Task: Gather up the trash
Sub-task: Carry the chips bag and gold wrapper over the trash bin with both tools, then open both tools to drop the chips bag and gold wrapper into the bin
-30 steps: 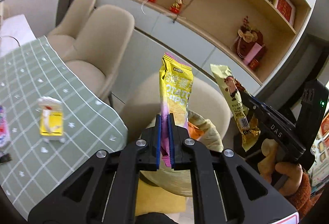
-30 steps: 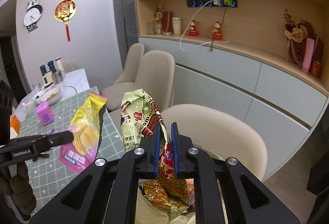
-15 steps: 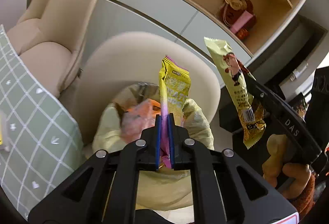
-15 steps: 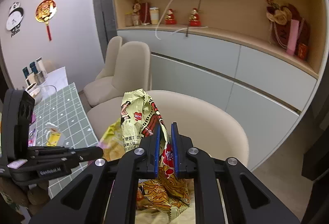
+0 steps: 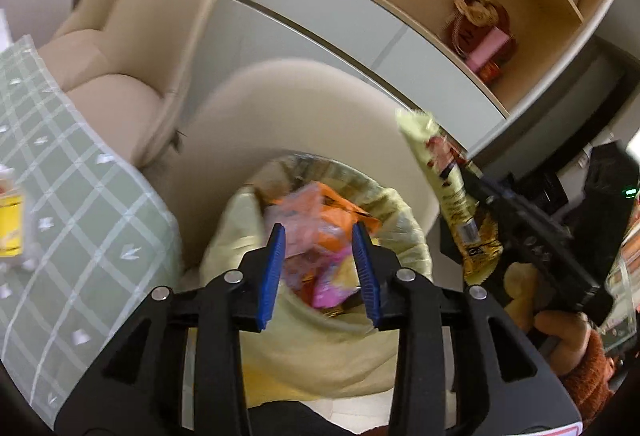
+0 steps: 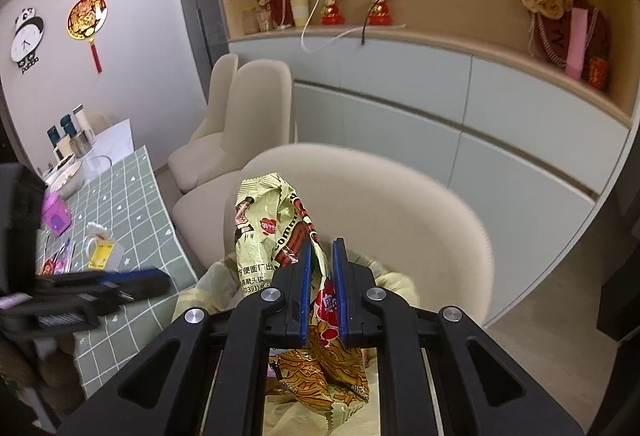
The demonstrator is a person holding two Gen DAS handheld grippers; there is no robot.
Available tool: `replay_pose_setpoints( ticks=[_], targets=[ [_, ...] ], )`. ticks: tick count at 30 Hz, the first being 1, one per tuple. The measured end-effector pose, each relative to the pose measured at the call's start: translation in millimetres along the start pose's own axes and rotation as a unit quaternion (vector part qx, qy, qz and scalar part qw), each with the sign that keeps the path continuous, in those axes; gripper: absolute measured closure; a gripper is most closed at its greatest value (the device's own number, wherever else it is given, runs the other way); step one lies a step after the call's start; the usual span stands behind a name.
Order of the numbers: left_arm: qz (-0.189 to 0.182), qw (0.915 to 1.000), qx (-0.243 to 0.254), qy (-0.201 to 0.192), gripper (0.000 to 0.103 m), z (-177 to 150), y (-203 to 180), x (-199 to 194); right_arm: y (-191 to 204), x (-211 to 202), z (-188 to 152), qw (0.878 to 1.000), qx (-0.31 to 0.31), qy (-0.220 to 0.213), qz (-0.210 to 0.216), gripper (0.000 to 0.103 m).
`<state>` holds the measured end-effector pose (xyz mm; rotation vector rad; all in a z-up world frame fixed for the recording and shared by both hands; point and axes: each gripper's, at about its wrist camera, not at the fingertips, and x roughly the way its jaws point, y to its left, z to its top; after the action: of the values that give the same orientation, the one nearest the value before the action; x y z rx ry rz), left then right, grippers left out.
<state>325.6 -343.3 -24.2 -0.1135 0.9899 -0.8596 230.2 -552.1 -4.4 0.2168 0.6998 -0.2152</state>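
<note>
The crinkled pale-green noodle wrapper [image 6: 276, 232] runs off the frame's bottom; the yellow-lined trash bin [image 5: 404, 236] is motion-blurred.

Two grippers, left [image 5: 320, 268] and right [image 6: 321, 288]; one noodle wrapper [image 6: 272, 232]; one lined bin [image 5: 400, 220]; three beige chairs [image 6: 400, 204]; one table [image 6: 136, 196].

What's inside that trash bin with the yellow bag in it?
Inside the yellow-lined trash bin lie crumpled wrappers: an orange one on top and a pink-and-yellow one beneath it. Anything deeper is covered by these wrappers and the bag's folds.
</note>
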Motion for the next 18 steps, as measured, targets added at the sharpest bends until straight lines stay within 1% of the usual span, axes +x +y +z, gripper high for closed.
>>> replay_pose_setpoints(
  ticks=[4, 5, 10, 12, 13, 15, 16, 17, 18],
  targets=[
    [0.03, 0.9989, -0.021, -0.031, 0.068, -9.9, 24.7, -38.0, 10.0, 15.3, -10.8, 1.0, -0.013, 0.019, 0.008, 0.091],
    [0.043, 0.9978, -0.03, -0.039, 0.068, -14.2, 33.2, -49.6, 11.1, 18.1, -12.0, 1.0, -0.015, 0.021, 0.007, 0.091],
    [0.089, 0.9916, -0.07, -0.062, 0.065, -37.9, 72.9, -96.0, 17.0, 31.3, -17.5, 0.999, -0.019, 0.03, 0.012, 0.091],
    [0.106, 0.9875, -0.094, -0.069, 0.064, -50.7, 92.6, -114.6, 21.1, 35.7, -19.7, 0.999, -0.018, 0.037, 0.014, 0.09],
    [0.111, 0.9859, -0.102, -0.072, 0.064, -55.9, 98.9, -120.4, 23.4, 36.4, -20.5, 0.999, -0.017, 0.036, 0.011, 0.089],
    [0.124, 0.9817, -0.121, -0.078, 0.064, -69.0, 115.3, -137.0, 27.3, 35.4, -22.8, 0.999, -0.015, 0.032, 0.006, 0.081],
    [0.13, 0.9799, -0.127, -0.082, 0.064, -75.0, 121.2, -144.4, 30.0, 34.2, -23.8, 0.999, -0.015, 0.03, 0.008, 0.076],
    [0.134, 0.9787, -0.13, -0.085, 0.063, -79.7, 124.5, -149.4, 32.2, 33.1, -24.4, 0.999, -0.016, 0.028, 0.008, 0.073],
    [0.139, 0.9772, -0.135, -0.087, 0.061, -85.0, 129.9, -155.7, 34.7, 32.6, -24.1, 0.999, -0.017, 0.027, 0.006, 0.073]
  ],
)
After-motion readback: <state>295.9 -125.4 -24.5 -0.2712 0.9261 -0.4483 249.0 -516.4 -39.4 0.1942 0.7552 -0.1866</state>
